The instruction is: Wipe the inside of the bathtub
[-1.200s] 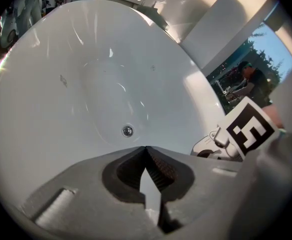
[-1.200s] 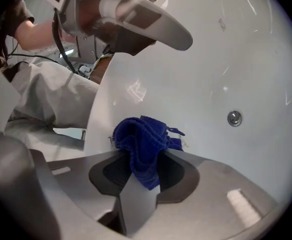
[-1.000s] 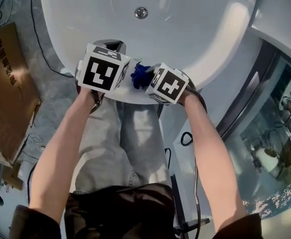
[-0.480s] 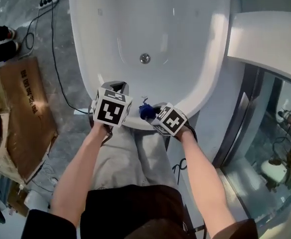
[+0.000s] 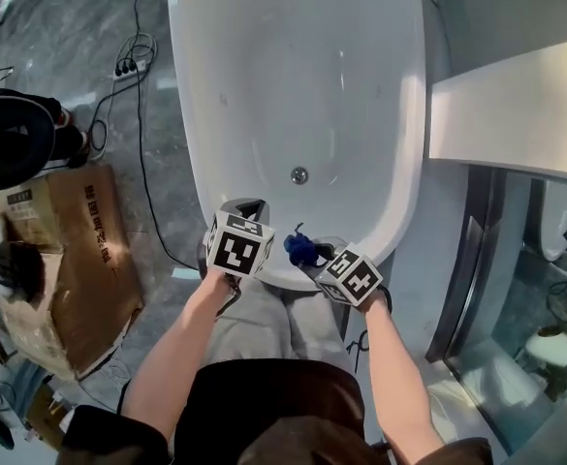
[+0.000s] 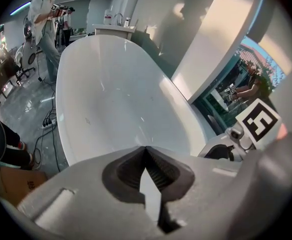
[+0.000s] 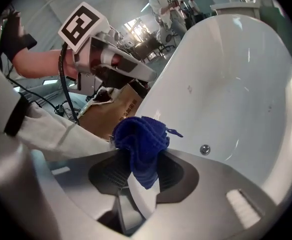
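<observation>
A long white oval bathtub (image 5: 264, 76) fills the middle of the head view, its round metal drain (image 5: 299, 174) on the floor near the close end. A bunched dark blue cloth (image 5: 303, 249) hangs over the near rim, and my right gripper (image 5: 314, 256) is shut on it. In the right gripper view the blue cloth (image 7: 142, 143) sticks up between the jaws, with the drain (image 7: 204, 149) beyond. My left gripper (image 5: 245, 209) hovers at the near rim, shut and holding nothing. In the left gripper view its jaws meet at the tips (image 6: 146, 149) over the tub's basin (image 6: 111, 109).
A brown cardboard box (image 5: 65, 260) lies on the grey floor left of the tub. Black cables and a power strip (image 5: 128, 66) run along that side. A white counter (image 5: 516, 105) and a glass wall stand at the right. People stand beyond the tub's far end (image 6: 46, 14).
The head view has pulled back and up, so the whole tub now shows. Both grippers stay at the near rim, the right one still holding the blue cloth.
</observation>
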Demonstrator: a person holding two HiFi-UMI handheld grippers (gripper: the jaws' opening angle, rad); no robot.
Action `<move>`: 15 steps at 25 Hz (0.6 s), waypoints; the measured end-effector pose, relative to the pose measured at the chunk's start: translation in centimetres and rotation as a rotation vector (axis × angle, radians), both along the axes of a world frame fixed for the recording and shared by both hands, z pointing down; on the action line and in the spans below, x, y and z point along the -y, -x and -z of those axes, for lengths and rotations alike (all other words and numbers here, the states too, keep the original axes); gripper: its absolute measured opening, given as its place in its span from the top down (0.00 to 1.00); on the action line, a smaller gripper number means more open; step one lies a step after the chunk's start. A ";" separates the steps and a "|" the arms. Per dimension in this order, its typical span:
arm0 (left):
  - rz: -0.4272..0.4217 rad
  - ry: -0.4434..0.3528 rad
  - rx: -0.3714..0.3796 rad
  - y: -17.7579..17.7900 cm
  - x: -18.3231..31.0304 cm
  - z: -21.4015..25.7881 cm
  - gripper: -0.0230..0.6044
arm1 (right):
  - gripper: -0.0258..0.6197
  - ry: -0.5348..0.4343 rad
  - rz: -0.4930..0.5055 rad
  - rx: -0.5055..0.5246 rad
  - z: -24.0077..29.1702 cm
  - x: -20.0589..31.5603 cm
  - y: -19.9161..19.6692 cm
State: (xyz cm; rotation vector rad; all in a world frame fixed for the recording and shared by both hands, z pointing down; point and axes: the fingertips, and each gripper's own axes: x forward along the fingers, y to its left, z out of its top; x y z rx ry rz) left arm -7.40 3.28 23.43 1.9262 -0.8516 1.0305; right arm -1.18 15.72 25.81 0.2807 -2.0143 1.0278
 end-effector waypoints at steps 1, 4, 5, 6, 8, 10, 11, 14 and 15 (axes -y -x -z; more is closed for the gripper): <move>-0.004 -0.009 -0.002 -0.1 0.4 0.7 0.96 | 0.75 -0.023 -0.004 0.003 0.7 0.5 0.2; -0.004 -0.037 -0.013 -0.7 1.9 2.5 0.96 | 0.75 -0.095 0.022 -0.011 2.7 1.8 0.4; 0.000 -0.038 -0.017 -1.0 2.2 3.0 0.96 | 0.75 -0.121 0.034 -0.020 3.3 2.2 0.4; 0.002 -0.040 -0.019 -1.2 2.5 3.4 0.96 | 0.75 -0.147 0.040 -0.026 3.9 2.7 0.4; 0.001 -0.057 -0.018 -1.3 3.2 4.2 0.96 | 0.75 -0.190 0.025 -0.024 5.1 3.8 0.6; 0.002 -0.072 -0.022 -1.2 3.6 5.2 0.96 | 0.75 -0.221 -0.018 -0.011 6.5 5.0 0.9; 0.002 -0.074 -0.025 -1.0 3.6 5.8 0.96 | 0.75 -0.237 -0.042 -0.009 7.2 5.6 1.0; -0.002 -0.105 -0.027 -0.2 4.2 7.7 0.96 | 0.75 -0.295 -0.115 -0.019 9.1 7.9 0.8; 0.003 -0.118 -0.026 0.1 4.5 8.4 0.96 | 0.75 -0.312 -0.141 -0.018 9.9 8.8 0.7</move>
